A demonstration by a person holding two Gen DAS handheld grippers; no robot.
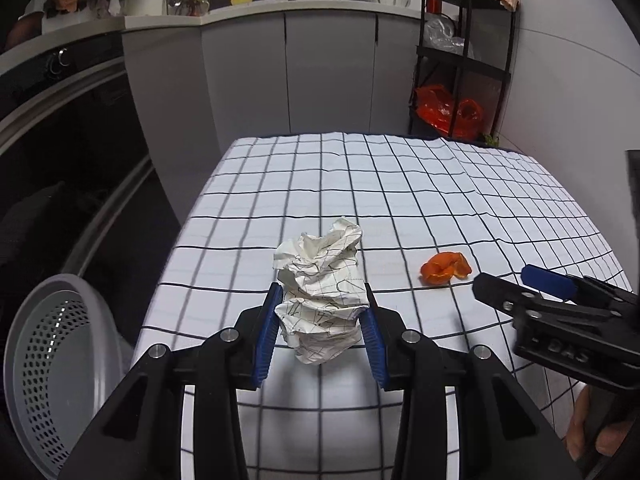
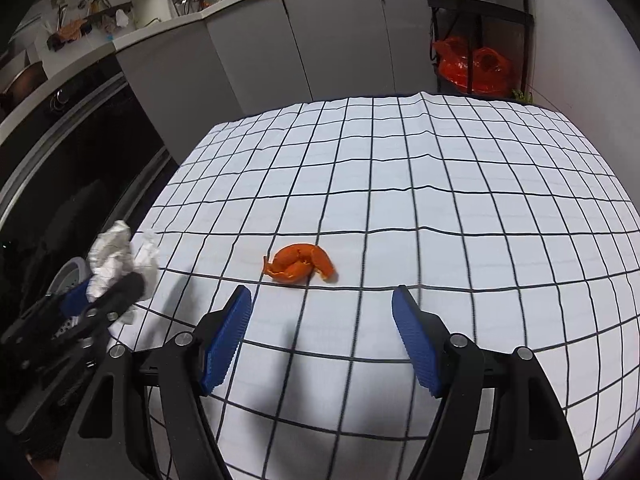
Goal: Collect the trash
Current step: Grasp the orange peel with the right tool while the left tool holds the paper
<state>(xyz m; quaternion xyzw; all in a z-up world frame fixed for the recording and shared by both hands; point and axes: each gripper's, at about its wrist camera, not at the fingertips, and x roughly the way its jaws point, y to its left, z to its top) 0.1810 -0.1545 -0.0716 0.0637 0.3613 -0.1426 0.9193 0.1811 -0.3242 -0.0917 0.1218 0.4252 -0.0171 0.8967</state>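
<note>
Clamped between the left gripper's (image 1: 322,320) blue pads, the crumpled paper (image 1: 322,288) hangs above the checked tablecloth (image 1: 400,184), not yet in the grey perforated bin (image 1: 56,360). Orange peel (image 2: 299,267) lies uncollected ahead of the right gripper (image 2: 322,308), its jaws apart.

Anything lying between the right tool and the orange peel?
No. In the right wrist view, only bare checked tablecloth lies between the open right tool and the orange peel.
</note>
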